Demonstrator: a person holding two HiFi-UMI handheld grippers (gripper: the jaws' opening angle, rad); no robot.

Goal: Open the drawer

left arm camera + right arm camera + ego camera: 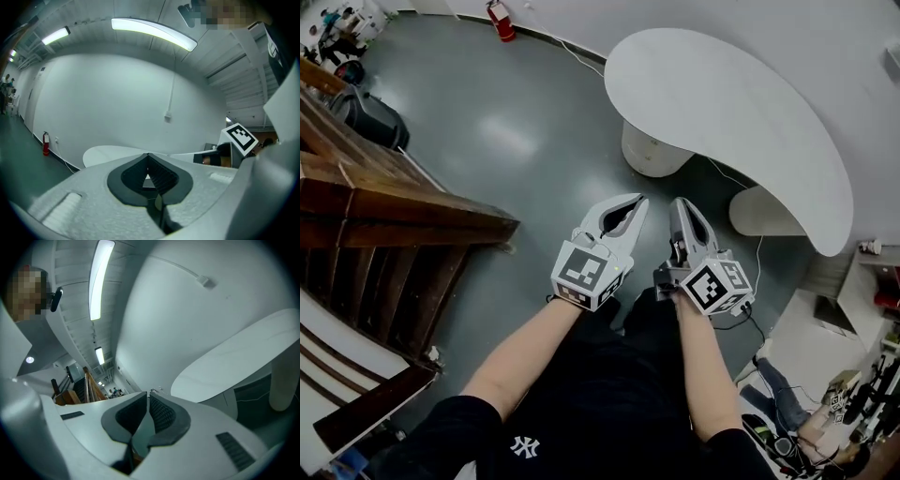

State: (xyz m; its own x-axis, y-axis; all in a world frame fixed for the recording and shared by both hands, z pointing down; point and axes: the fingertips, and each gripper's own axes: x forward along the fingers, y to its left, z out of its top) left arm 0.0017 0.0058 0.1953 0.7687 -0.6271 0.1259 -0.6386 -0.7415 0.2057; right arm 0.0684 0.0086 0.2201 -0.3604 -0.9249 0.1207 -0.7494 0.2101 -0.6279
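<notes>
Drawer fronts, handles and cabinets show in none of the three views, so where the task's thing stands cannot be told. The nearest furniture is a white kidney-shaped table [741, 103] on white pedestals ahead and a dark brown wooden staircase [394, 211] at the left, with bare grey-green floor [516, 141] between them. Both tools are held side by side over that floor, near each other but apart. The left gripper [639, 199], white with a marker cube, has its jaws pressed together at the tips with nothing between them, and the right gripper [679, 201] is likewise closed and empty. As a judgement only, a drawer is likely a stiff box on runners, not fragile, that may stick at first and then run freely, so a steady, straight pull should suit it. The place to take hold would be its handle or knob, or the lip of the front if it has none, near the middle so it does not skew. The jaws would have to spread first.
</notes>
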